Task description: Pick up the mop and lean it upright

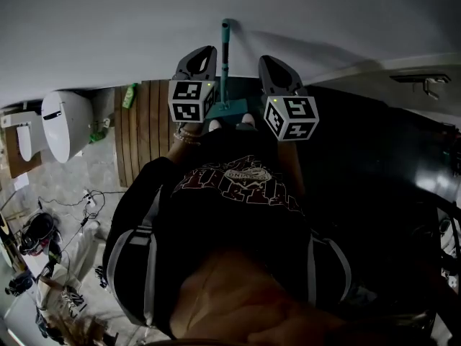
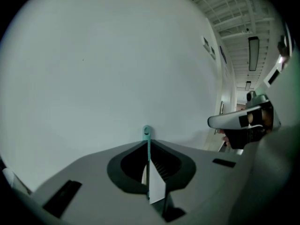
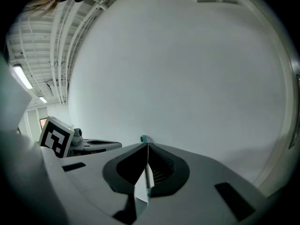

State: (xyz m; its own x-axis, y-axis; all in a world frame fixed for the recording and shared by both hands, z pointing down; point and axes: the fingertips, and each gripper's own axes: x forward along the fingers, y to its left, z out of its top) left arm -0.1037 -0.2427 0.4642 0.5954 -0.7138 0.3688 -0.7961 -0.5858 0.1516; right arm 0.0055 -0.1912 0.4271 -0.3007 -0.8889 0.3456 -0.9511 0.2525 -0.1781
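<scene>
The mop stands upright against the white wall, its teal handle (image 1: 225,56) rising from the mop head (image 1: 229,108) on the floor in front of the person's feet. My left gripper (image 1: 205,51) hangs just left of the handle and my right gripper (image 1: 268,60) just right of it, both angled inward and apart from it. In the left gripper view my left gripper (image 2: 148,142) is shut, with the handle's top end (image 2: 147,131) showing beyond the tips. My right gripper (image 3: 146,146) is shut too, and the handle's end (image 3: 143,138) shows past it. Neither holds anything.
A white toilet (image 1: 63,125) stands at the left, with a green bottle (image 1: 130,94) by the wall and a wooden slatted mat (image 1: 144,132) beside the mop. Cables and small items (image 1: 39,236) lie on the floor lower left. A dark surface (image 1: 374,164) fills the right.
</scene>
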